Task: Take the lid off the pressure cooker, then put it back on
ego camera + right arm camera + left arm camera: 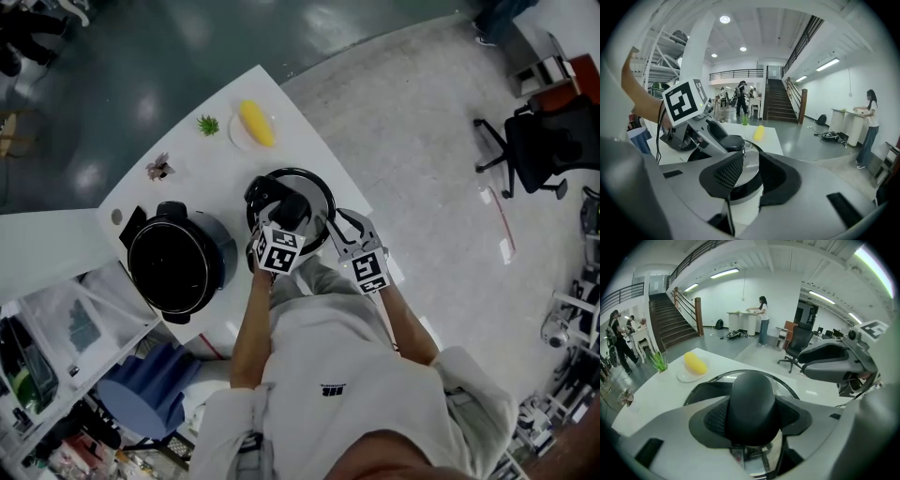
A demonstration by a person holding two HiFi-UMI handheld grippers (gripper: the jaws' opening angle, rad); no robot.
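The steel lid (317, 192) lies flat on the white table (216, 178), to the right of the open black pressure cooker pot (178, 264). My left gripper (286, 220) is shut on the lid's black knob (751, 399), with both ribbed pads pressed against its sides. The lid's rim (787, 386) shows beyond the knob. My right gripper (345, 225) hovers at the lid's right edge, jaws open with nothing between them. In the right gripper view the lid (750, 161) shows through the gap of that gripper (749, 171), with the left gripper (719, 140) on the knob behind it.
A plate with a yellow corn-like thing (255, 123), a small green plant (207, 124) and a dried sprig (159, 168) sit at the table's far side. A black office chair (539, 141) stands on the floor to the right. Shelving and a blue stool (141, 394) are at lower left.
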